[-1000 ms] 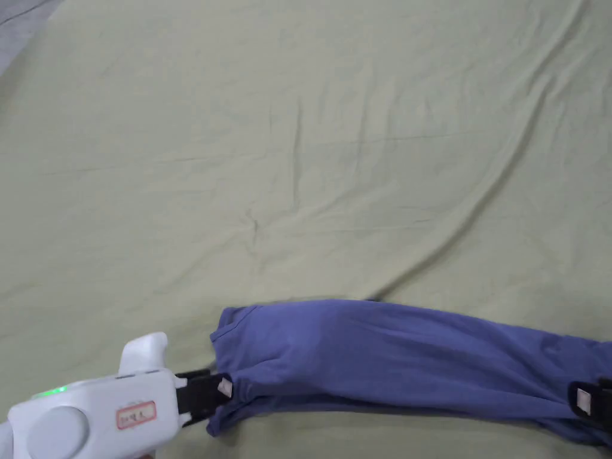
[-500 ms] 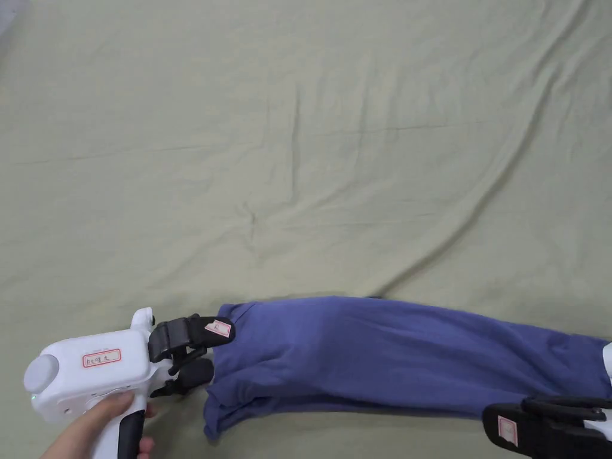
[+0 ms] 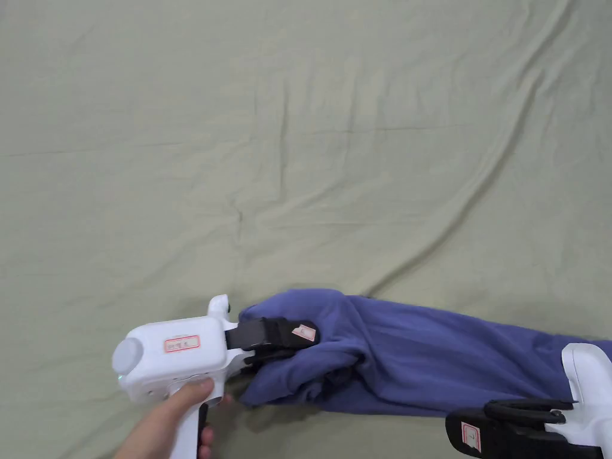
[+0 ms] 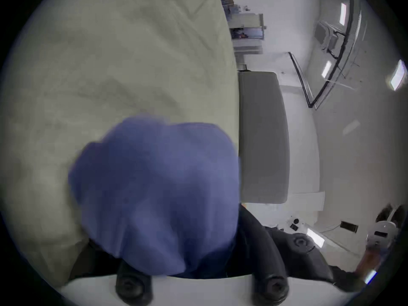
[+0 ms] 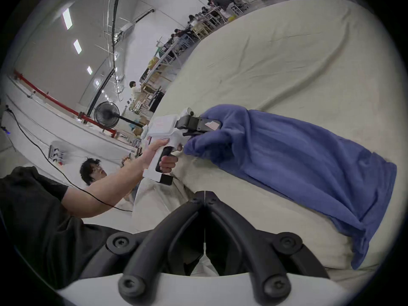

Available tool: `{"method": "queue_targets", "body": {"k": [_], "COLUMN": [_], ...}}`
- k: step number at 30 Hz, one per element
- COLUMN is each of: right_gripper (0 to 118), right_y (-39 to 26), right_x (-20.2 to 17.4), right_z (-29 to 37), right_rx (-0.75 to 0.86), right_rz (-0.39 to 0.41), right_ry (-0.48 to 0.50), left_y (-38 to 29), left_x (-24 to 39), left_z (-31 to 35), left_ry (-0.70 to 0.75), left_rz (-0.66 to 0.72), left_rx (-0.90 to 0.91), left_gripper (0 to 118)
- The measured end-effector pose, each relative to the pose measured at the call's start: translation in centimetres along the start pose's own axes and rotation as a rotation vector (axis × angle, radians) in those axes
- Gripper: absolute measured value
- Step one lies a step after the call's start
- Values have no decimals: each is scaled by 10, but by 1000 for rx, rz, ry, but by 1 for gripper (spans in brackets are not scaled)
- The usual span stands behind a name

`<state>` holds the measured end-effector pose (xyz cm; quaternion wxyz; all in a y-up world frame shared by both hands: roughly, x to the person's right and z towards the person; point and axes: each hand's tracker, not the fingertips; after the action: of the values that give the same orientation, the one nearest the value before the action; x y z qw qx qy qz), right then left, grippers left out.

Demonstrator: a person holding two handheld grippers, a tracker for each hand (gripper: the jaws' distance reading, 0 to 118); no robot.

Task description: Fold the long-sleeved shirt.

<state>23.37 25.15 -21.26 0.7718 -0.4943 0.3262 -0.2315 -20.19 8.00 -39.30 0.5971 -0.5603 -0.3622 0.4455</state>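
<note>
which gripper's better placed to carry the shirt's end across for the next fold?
Left, probably. The left gripper is shut on the bunched end of the blue shirt and has it lifted. The right gripper has its jaws shut with nothing between them, clear of the cloth.

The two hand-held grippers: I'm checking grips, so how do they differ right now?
The left hand-held gripper is clamped on the blue shirt's bunched end; the right hand-held gripper is shut on nothing. The left is over the shirt; the right sits beside it. Both have black jaws.

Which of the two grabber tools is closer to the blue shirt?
Left. The left gripper is clamped on the blue shirt at its bunched end; the right gripper, jaws closed, sits beside the shirt, apart from it.
</note>
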Motion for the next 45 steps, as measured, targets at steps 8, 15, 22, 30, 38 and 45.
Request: {"method": "queue_targets", "body": {"k": [8,15,22,30,38,45], "right_gripper": [2,2,2,2,2,2], "right_y": [-1,5,10,-2,-16,-18], "right_x": [3,-1,2,19,34,41], "right_z": [8,3,-4,10,20,19], "right_rx": [22,27,17,32,42,74], "right_rz": [-21,-17,-63,-155,-241,-233], "right_ry": [-30,-33,-68,-79,-90,-118], "left_y": [-7,-4,-16,-37,-48,-54], "left_x": [36,96,159,186,169,204], "left_z": [133,230,144,-51,-134,-70], "left_ry": [146,534,1044,1027,1056,663], "left_rz": [-82,-155,-273,-422,-498,-333], "left_rx": [154,316,232,93,98,195], "left_gripper": [23,23,23,23,78,118]}}
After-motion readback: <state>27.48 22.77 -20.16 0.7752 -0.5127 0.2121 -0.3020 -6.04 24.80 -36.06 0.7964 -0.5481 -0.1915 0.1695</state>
